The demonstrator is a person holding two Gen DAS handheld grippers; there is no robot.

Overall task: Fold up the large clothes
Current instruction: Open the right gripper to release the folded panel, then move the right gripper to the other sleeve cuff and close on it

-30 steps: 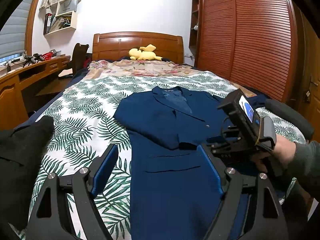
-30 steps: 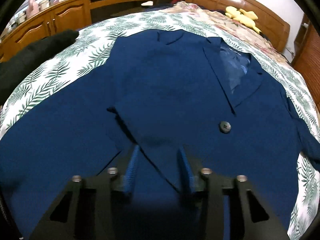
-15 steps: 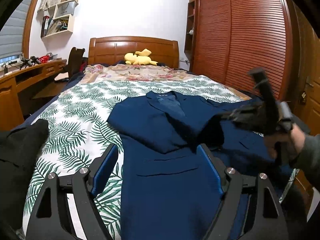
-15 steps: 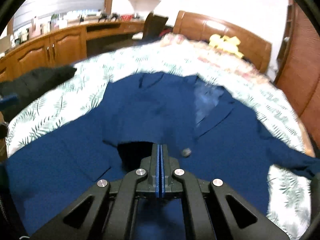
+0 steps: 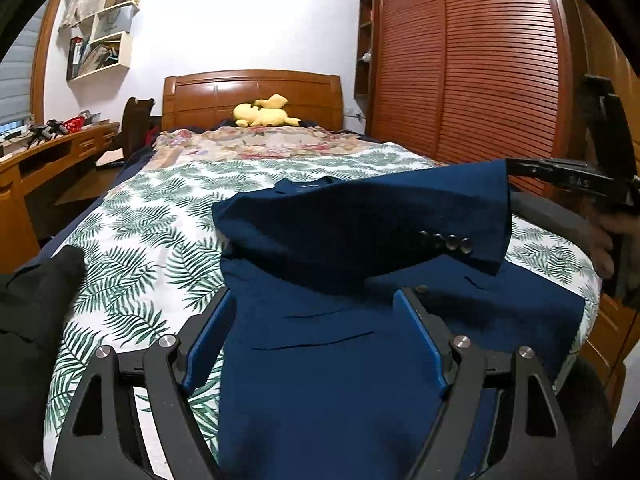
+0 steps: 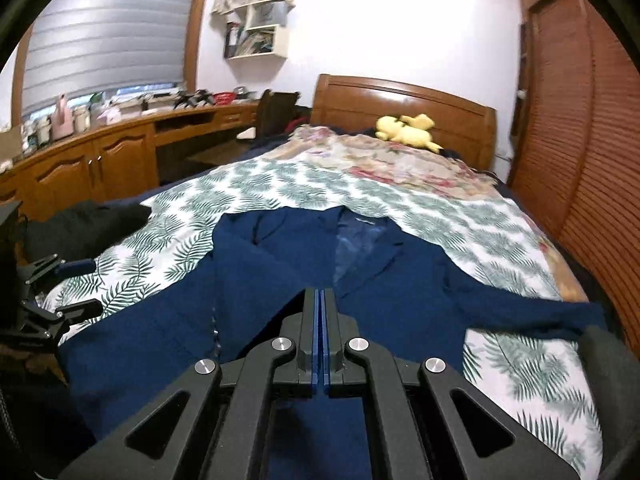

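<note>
A navy blue blazer [image 5: 328, 344] lies front-up on the leaf-print bed; it also shows in the right wrist view [image 6: 280, 264]. My right gripper [image 6: 321, 304] is shut on the cuff of the blazer's sleeve [image 5: 400, 220], holding it lifted and stretched across the blazer toward the right; the cuff buttons [image 5: 444, 240] hang below. The right gripper also shows at the right edge of the left wrist view [image 5: 516, 168]. My left gripper [image 5: 314, 312] is open and empty, hovering over the blazer's lower part.
A black garment [image 5: 36, 300] lies at the bed's left front edge. A yellow plush toy [image 5: 264, 112] sits by the wooden headboard [image 5: 252, 92]. A wooden desk [image 6: 120, 152] runs along the left wall; a slatted wardrobe [image 5: 480, 72] stands on the right.
My right gripper closed on the sleeve cuff and lifted it up and out to the right, pulling the sleeve off the blazer's front. My left gripper stayed open.
</note>
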